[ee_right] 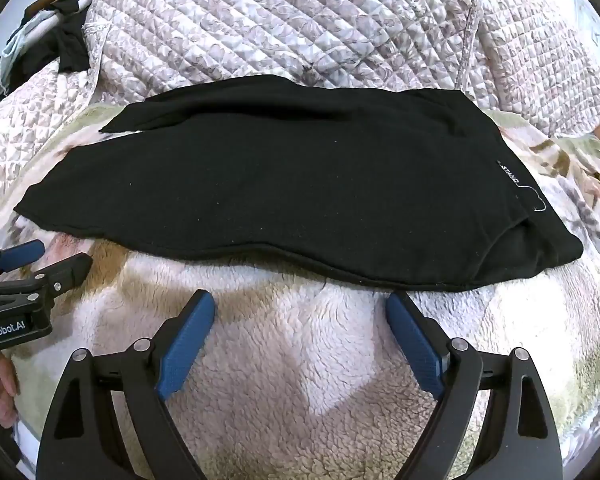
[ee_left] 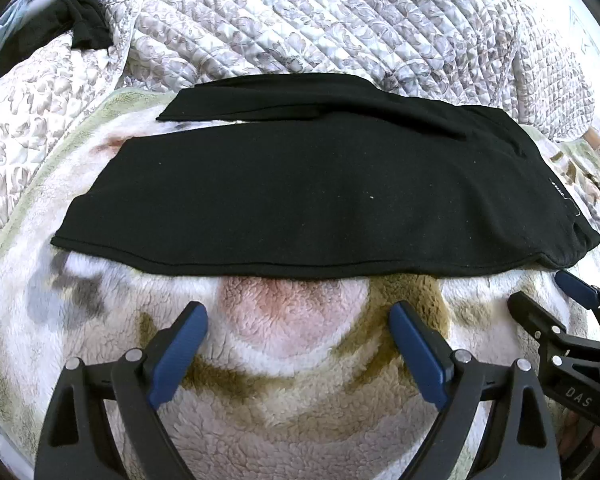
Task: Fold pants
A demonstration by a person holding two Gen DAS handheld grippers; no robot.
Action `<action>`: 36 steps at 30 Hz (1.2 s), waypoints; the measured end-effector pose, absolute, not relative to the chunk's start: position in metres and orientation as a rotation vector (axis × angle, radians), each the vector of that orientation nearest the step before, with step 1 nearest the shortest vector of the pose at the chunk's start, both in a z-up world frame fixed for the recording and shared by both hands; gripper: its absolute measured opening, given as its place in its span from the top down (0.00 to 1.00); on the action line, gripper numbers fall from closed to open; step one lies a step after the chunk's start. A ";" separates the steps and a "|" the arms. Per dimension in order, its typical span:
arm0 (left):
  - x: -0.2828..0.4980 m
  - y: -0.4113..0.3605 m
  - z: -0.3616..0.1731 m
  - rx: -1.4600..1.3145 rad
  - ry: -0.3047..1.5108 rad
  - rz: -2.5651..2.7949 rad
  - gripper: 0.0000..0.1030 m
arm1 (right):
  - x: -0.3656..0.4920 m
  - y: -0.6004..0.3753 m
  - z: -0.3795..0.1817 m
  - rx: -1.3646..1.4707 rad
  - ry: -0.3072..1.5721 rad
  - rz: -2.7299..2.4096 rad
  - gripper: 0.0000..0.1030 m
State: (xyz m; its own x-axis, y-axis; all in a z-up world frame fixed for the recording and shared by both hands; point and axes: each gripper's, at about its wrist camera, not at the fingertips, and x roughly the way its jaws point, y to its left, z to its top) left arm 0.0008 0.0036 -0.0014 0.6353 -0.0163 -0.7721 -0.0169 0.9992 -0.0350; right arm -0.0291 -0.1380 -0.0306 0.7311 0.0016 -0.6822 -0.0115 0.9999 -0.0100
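Black pants flat on fleece blanket, near hem free, left tongs and right tongs both apart, just short of it.

White letters "STAND" run along a black tag sewn on the pants near their right end. The left gripper body reads "GenRobot.AI". The right gripper body shows "DAS", possibly a fragment.

Home bedroom: quilted floral bedspread, fleece blanket on bed.
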 end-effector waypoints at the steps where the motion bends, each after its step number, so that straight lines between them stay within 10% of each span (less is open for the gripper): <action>1: 0.001 0.003 -0.001 -0.040 0.883 0.001 0.09 | -0.029 -0.138 -0.031 -0.014 0.751 0.007 0.15; 36: 0.001 0.007 -0.001 -0.038 0.882 0.015 0.06 | -0.030 -0.137 -0.030 -0.016 0.748 0.005 0.14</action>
